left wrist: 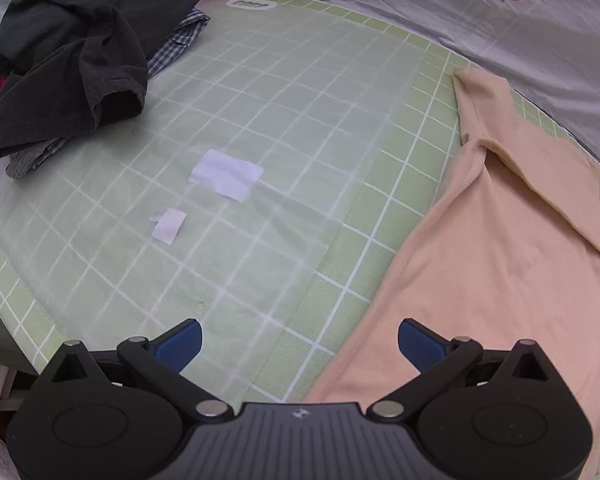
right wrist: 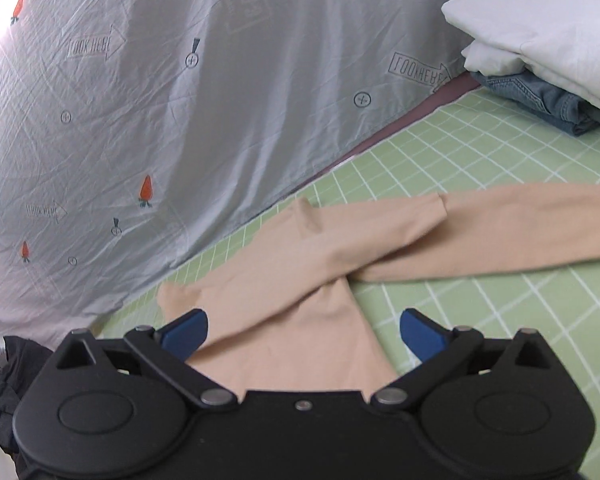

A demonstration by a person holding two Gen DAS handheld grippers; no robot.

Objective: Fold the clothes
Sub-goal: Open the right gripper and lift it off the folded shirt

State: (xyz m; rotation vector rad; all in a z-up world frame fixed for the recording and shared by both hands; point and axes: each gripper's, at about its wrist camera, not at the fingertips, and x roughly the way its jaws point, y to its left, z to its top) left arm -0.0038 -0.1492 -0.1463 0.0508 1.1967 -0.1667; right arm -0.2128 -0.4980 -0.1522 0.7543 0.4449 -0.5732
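Two views look down along hand-held grippers at a green grid mat beside a grey printed sheet. A peach long-sleeved top lies flat on the mat, one sleeve folded across its chest and the other stretched out to the side, so its fold looks only begun. At the far corner a small stack sits finished: folded white cloth resting on folded jeans. In the left view a rumpled heap waits unfolded, a black shirt on top of a checked shirt, well apart from the peach top. Two scraps of white paper lie on the bare middle of the mat.

The right gripper hangs over the body of the peach top, jaws spread wide, cloth showing between the blue tips but not pinched. The left gripper is also spread wide and holds nothing; it hovers over bare mat, with the top's edge just under its right tip
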